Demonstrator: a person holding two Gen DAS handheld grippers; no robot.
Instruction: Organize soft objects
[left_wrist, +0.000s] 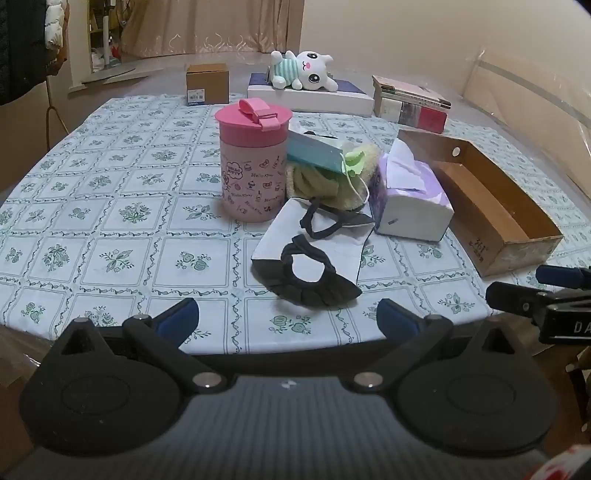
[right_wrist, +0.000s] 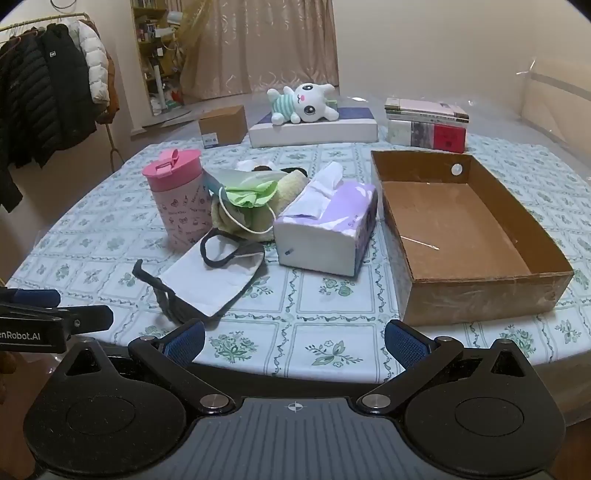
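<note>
Left wrist view: left gripper (left_wrist: 288, 317) and right gripper (right_wrist: 293, 338) gape wide, holding nothing.

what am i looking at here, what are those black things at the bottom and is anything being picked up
Those black things are two hand-held grippers, one in each of a person's hands, each with a camera looking forward along its fingers. One picture is from the left gripper, the other from the right gripper. Both have their jaws wide open and hold nothing.

On the flowered tablecloth lie a black-and-white face mask, a pink cup, a pile with a blue mask and green cloth, a tissue pack and an empty cardboard box. Further back a plush toy lies on a flat white box.
</note>
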